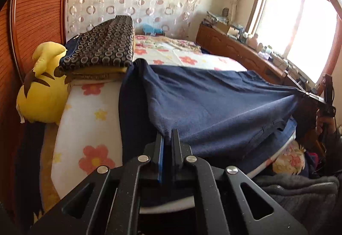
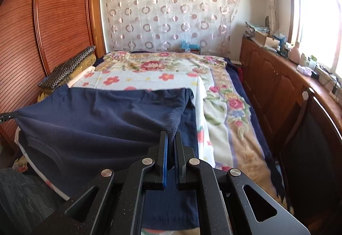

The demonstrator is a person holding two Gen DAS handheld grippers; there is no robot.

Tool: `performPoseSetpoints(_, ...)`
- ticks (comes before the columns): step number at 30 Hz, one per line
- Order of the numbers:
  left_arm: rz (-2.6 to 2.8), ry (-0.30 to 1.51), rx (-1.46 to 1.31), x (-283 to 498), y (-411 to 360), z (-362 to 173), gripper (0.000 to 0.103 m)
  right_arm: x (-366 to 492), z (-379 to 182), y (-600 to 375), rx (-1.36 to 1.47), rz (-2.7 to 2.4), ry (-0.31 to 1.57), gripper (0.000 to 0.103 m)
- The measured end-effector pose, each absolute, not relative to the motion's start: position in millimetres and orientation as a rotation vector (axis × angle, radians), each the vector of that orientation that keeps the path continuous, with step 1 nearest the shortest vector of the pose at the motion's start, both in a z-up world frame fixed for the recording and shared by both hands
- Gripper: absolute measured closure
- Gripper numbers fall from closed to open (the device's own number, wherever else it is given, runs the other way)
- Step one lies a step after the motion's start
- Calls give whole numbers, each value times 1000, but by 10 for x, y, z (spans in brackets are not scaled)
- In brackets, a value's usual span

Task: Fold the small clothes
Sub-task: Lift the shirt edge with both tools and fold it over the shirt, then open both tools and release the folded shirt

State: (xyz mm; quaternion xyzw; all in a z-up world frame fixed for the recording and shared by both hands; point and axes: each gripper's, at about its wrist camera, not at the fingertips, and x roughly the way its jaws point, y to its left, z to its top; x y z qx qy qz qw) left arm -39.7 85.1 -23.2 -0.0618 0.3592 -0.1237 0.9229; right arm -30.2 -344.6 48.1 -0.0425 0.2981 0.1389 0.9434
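A navy blue garment is stretched just above the flowered bed, doubled over along its far edge. My left gripper is shut on its near left corner. In the same view the right gripper pinches the opposite corner at the far right, held by a hand. In the right wrist view the navy garment spreads to the left, and my right gripper is shut on its near right corner. The tip of the left gripper shows at the left edge, clamped on the cloth.
A yellow plush toy and a stack of folded blankets with a dark ring pattern lie at the bed's left by a wooden wardrobe. A wooden cabinet with clutter runs under the window. A grey jacket is near.
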Motion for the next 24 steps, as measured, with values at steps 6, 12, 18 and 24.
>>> performPoseSetpoints(6,-233,824,-94,-375,804,-475,97,-177,227,-3391,-128,248,720,98)
performPoseSetpoints(12,-217,851,-70,-404,750,-558,86,46,195,-3289,-139,241,763,94)
performPoseSetpoints(18,-208,808,-64,-428,765,-463,47,10,407,-3266,-144,215,724,82)
performPoseSetpoints(24,-143,762,-71,-354,837,-400,23,-42,516,-3100,-149,241,678,64)
